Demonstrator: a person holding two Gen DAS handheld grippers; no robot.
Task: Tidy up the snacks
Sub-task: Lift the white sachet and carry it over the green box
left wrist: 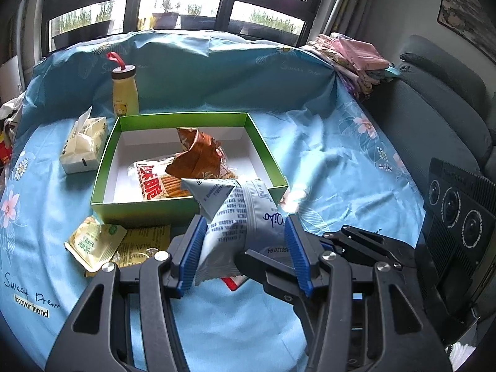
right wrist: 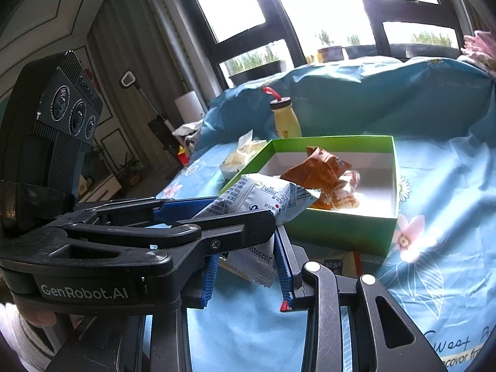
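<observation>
one white-and-grey foil snack packet (left wrist: 238, 217) is clamped by both tongs: the left gripper (left wrist: 245, 248) on its body, the right gripper (right wrist: 248, 266) on its lower end, at 6 o'clock of one green cardboard box (left wrist: 263, 142) holding two snacks, a brown crumpled bag (left wrist: 198, 155) and a red-lettered biscuit pack (left wrist: 152, 183); one yellow sachet (left wrist: 93, 241) lies at 7 o'clock, a flat printed pack beside it half hidden

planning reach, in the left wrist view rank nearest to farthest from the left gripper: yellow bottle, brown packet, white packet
1. white packet, between the left gripper's pads
2. brown packet, inside the green box
3. yellow bottle, behind the box, far left
</observation>
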